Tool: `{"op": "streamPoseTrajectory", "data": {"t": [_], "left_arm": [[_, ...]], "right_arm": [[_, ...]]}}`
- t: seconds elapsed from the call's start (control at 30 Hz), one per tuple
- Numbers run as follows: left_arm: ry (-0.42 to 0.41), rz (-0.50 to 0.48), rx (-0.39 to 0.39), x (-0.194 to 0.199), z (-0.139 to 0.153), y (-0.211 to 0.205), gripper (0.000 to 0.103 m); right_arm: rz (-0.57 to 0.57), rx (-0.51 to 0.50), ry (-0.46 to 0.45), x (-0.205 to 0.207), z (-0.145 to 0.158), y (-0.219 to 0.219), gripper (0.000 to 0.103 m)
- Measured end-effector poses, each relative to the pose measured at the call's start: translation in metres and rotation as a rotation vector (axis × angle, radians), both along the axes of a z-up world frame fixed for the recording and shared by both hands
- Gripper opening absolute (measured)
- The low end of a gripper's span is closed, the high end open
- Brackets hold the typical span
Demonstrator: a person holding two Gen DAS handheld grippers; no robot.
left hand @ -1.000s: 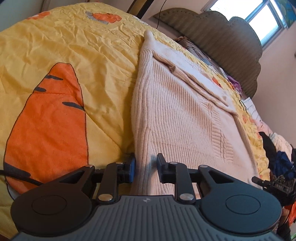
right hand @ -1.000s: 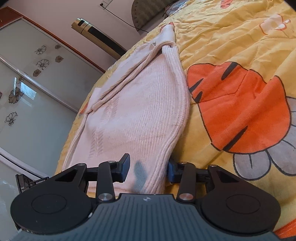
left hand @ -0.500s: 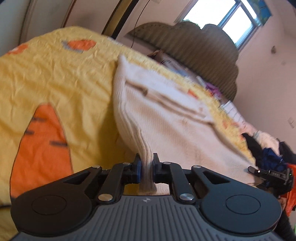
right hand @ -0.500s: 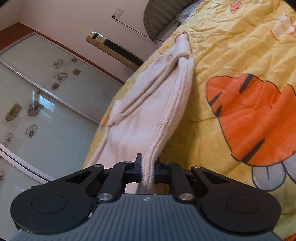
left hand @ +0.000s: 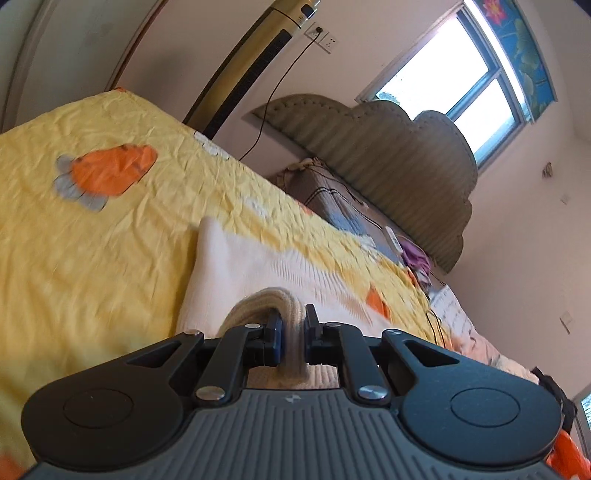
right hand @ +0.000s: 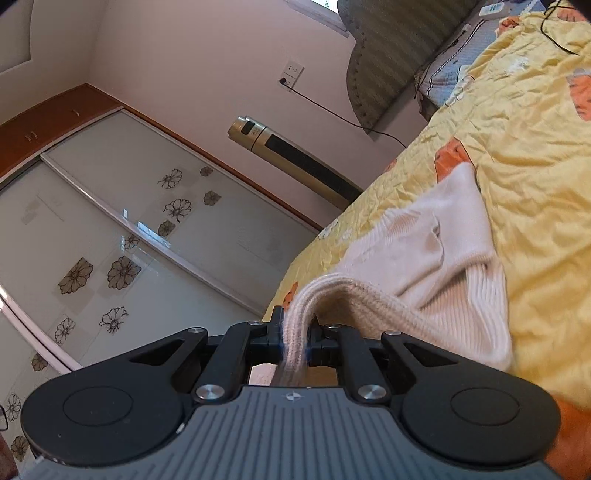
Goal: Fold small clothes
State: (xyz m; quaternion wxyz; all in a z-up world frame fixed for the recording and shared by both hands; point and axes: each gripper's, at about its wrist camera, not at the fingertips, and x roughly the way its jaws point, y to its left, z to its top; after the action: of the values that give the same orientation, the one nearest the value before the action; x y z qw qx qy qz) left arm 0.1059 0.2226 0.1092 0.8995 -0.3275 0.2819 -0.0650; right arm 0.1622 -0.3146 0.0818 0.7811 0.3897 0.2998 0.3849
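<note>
**Both tools clamped on the knit, hem lifted off the bed**

The left tool [left hand: 293,332] is pinched tight on a ribbed edge of the cream sweater [left hand: 255,266], and the right tool [right hand: 295,332] has its jaws squeezed on the same garment's other corner [right hand: 424,258]. The near end arches up between the pads while the far part lies flat on the yellow quilt [left hand: 110,229] of the bed.

The risk here: thick rib is bunched in each pinch, so I judge a layer could slide out mid-carry and the fold would land crooked. If one hand travels further than the other, the edges won't meet square. The loose knit may also drag the resting half along the quilt and wrinkle it underneath.

Around the scene: a padded headboard [left hand: 388,162] and pillows sit beyond the sweater, well apart from it. A tower fan [right hand: 295,162] stands off the bed by the wardrobe doors [right hand: 110,236]. A black cable [right hand: 557,33] trails across the far quilt. Nothing lies on the sweater's path.
</note>
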Motion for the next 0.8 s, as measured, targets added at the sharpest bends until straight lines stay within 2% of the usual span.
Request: {"op": "streamPoseTrajectory", "data": {"t": [0.1, 0.17, 0.27, 0.33, 0.37, 0.43, 0.47, 0.5, 0.53, 0.57, 0.63, 0.73, 0.8], "left_arm": [[0.015, 0.053, 0.059, 0.069, -0.001, 0.0, 0.011], [0.034, 0.104, 0.118, 0.12, -0.013, -0.002, 0.011], [0.093, 0.146, 0.196, 0.174, -0.041, -0.01, 0.011], [0.136, 0.148, 0.194, 0.191, -0.057, -0.015, 0.014], [0.142, 0.132, 0.175, 0.191, -0.062, -0.014, 0.017], [0.129, 0.101, 0.129, 0.19, -0.064, -0.011, 0.041], [0.113, 0.096, 0.105, 0.185, -0.063, -0.007, 0.062], [0.097, 0.096, 0.086, 0.181, -0.058, -0.003, 0.073], [0.067, 0.102, 0.062, 0.174, -0.052, 0.002, 0.085], [0.029, 0.114, 0.043, 0.165, -0.046, 0.006, 0.086], [-0.03, 0.155, 0.024, 0.145, -0.034, 0.013, 0.086], [-0.021, 0.265, 0.021, 0.1, -0.03, 0.016, 0.086], [0.003, 0.298, -0.014, 0.061, -0.041, 0.013, 0.086]], "right_arm": [[-0.028, -0.002, 0.002, 0.06, 0.001, 0.009, 0.014], [-0.068, -0.025, 0.016, 0.106, -0.005, 0.018, 0.014], [-0.165, -0.084, 0.091, 0.171, -0.036, 0.034, 0.014], [-0.19, -0.139, 0.153, 0.203, -0.064, 0.048, 0.019], [-0.213, -0.187, 0.195, 0.213, -0.078, 0.054, 0.021], [-0.228, -0.204, 0.23, 0.221, -0.09, 0.061, 0.018], [-0.221, -0.18, 0.215, 0.219, -0.09, 0.061, 0.024], [-0.212, -0.157, 0.201, 0.217, -0.087, 0.059, 0.041], [-0.205, -0.141, 0.184, 0.215, -0.083, 0.057, 0.048], [-0.208, -0.142, 0.162, 0.21, -0.077, 0.054, 0.064], [-0.221, -0.153, 0.123, 0.198, -0.063, 0.044, 0.065], [-0.229, -0.089, 0.096, 0.172, -0.048, 0.019, 0.066], [-0.231, -0.071, 0.093, 0.144, -0.044, 0.005, 0.073]]}}
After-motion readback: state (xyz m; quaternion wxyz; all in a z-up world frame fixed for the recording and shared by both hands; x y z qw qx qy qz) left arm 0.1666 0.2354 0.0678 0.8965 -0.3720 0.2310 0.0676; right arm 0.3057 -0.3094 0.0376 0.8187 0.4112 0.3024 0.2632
